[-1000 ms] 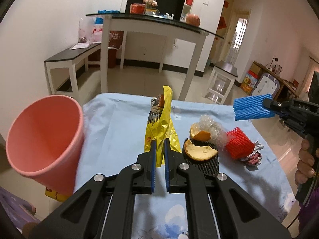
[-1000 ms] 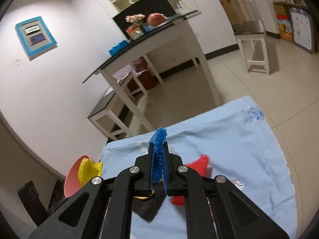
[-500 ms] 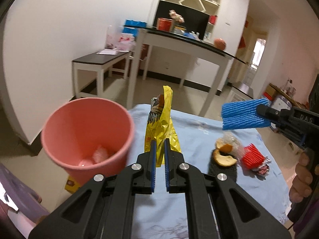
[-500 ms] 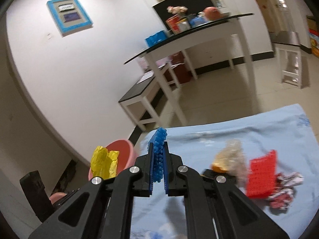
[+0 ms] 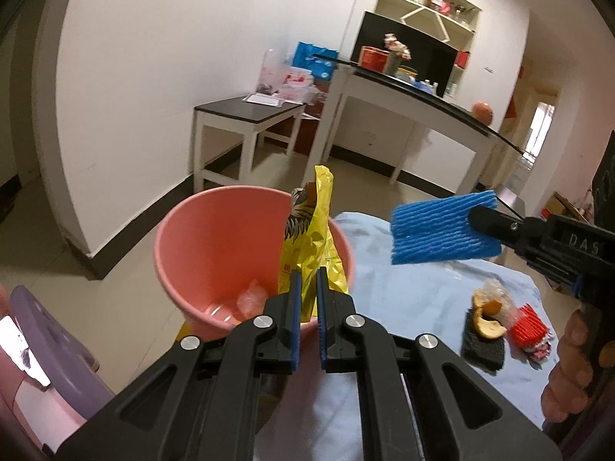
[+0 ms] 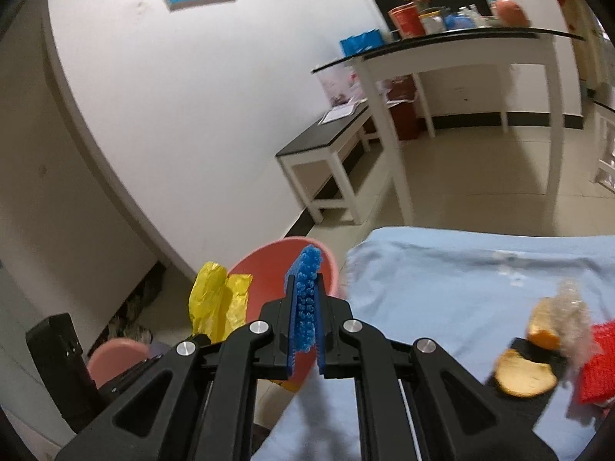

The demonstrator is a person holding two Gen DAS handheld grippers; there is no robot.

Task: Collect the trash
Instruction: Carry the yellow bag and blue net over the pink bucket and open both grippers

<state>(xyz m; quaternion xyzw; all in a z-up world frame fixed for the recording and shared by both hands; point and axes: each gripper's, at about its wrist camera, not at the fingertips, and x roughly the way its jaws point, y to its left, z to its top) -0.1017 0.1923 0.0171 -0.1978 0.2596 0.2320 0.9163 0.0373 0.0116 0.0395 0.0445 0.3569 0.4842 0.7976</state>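
Note:
My left gripper (image 5: 306, 288) is shut on a yellow snack wrapper (image 5: 313, 238) and holds it over the near right rim of the pink bin (image 5: 219, 246). The bin holds some clear plastic scraps. My right gripper (image 6: 305, 307) is shut on a blue foam net (image 6: 305, 292), which also shows in the left wrist view (image 5: 442, 232), held in the air right of the bin. In the right wrist view the wrapper (image 6: 219, 299) and the bin (image 6: 269, 265) lie ahead to the left.
On the light blue tablecloth (image 5: 415, 288) lie orange peels (image 5: 486, 317), a black foam net (image 5: 482, 345), a red foam net (image 5: 528, 326) and a crumpled wrapper. A purple stool (image 5: 50, 349) stands at the lower left. White tables stand behind.
Both grippers have swung left toward the pink bin. The yellow wrapper now hangs over the bin's rim, and the blue net has come closer to the bin.

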